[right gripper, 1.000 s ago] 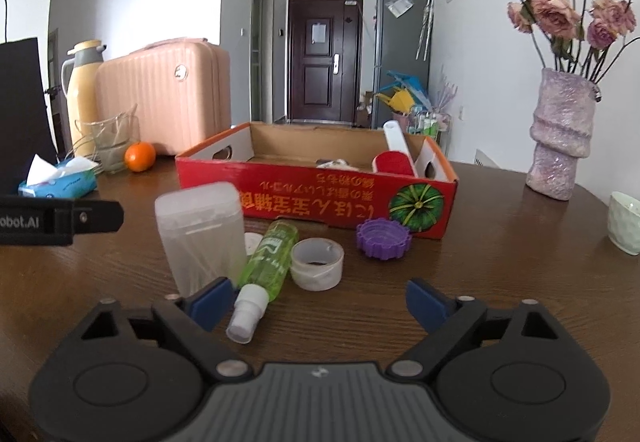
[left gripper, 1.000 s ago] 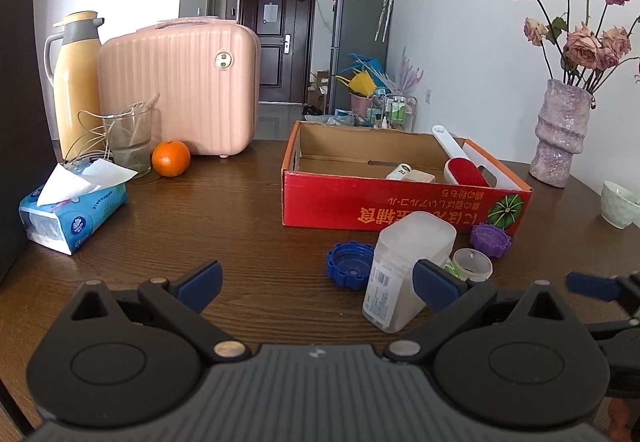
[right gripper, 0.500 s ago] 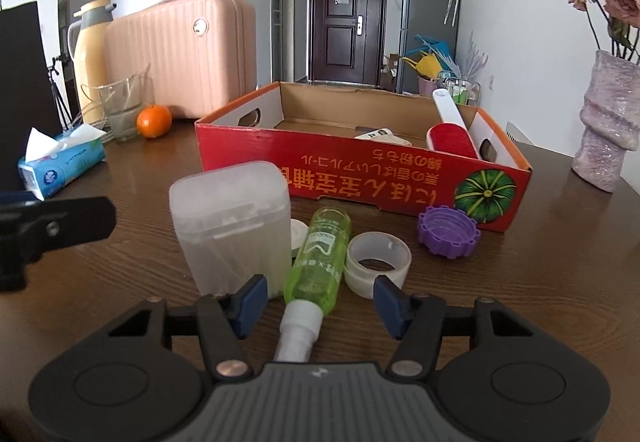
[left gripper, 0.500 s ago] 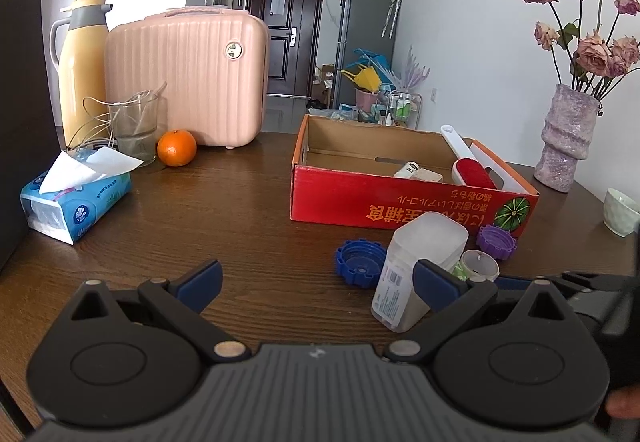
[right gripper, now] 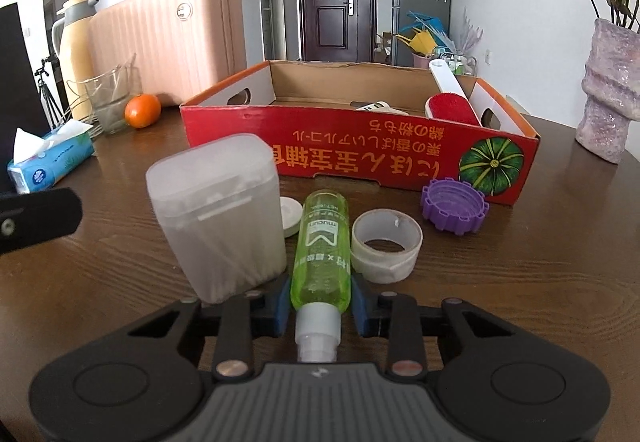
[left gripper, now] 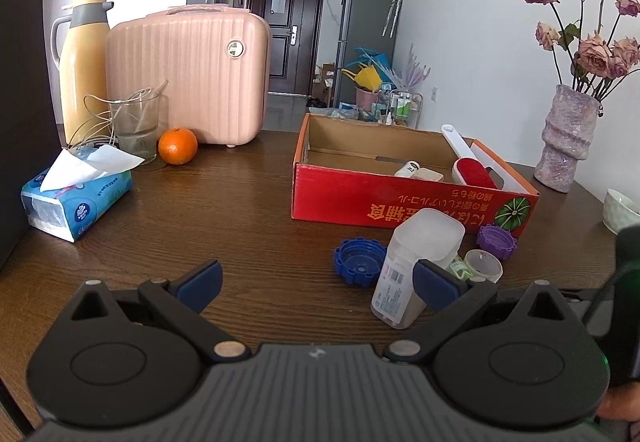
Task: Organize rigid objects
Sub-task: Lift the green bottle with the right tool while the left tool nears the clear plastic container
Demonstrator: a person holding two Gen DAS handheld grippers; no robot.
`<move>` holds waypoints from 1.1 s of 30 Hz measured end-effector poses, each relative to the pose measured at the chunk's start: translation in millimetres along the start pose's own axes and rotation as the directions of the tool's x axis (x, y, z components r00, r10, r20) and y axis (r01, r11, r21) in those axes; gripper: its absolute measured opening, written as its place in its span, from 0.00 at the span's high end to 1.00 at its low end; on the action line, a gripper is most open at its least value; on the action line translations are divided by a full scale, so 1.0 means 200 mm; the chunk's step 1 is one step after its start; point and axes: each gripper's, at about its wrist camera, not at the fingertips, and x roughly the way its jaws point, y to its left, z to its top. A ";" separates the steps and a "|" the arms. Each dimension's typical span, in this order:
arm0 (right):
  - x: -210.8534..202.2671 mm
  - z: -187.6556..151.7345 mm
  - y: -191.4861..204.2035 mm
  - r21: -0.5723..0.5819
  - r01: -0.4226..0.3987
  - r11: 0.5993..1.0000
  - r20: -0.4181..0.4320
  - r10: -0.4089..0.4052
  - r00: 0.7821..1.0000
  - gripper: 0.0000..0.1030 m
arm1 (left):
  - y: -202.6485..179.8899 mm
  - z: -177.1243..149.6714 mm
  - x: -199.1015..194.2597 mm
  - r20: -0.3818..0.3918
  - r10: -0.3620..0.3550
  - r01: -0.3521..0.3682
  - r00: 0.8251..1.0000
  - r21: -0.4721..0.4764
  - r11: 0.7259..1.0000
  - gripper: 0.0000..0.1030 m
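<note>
A home: a wooden table faces a hallway door, fridge and flower vase.

Wooden table, red box, bottle

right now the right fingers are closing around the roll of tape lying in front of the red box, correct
Not the tape. In the right wrist view the right gripper has its fingers closing on either side of the green spray bottle, which lies in front of the red box. The roll of tape sits beside the bottle, outside the fingers.
</note>
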 end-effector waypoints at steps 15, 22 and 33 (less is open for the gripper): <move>0.05 0.02 -0.01 0.010 0.037 0.999 -0.011 -0.037 0.999 0.70 | 0.00 0.00 0.00 -0.002 0.000 0.000 1.000 -0.002 1.000 0.00; -0.03 0.01 -0.02 0.026 0.007 1.000 0.045 -0.008 0.999 0.70 | 0.00 0.00 0.00 -0.001 -0.001 0.001 1.000 -0.003 1.000 0.00; -0.18 0.00 -0.08 0.063 -0.024 0.998 0.122 0.016 0.992 0.71 | -0.01 -0.01 0.02 -0.004 0.002 -0.002 1.000 0.005 1.000 0.00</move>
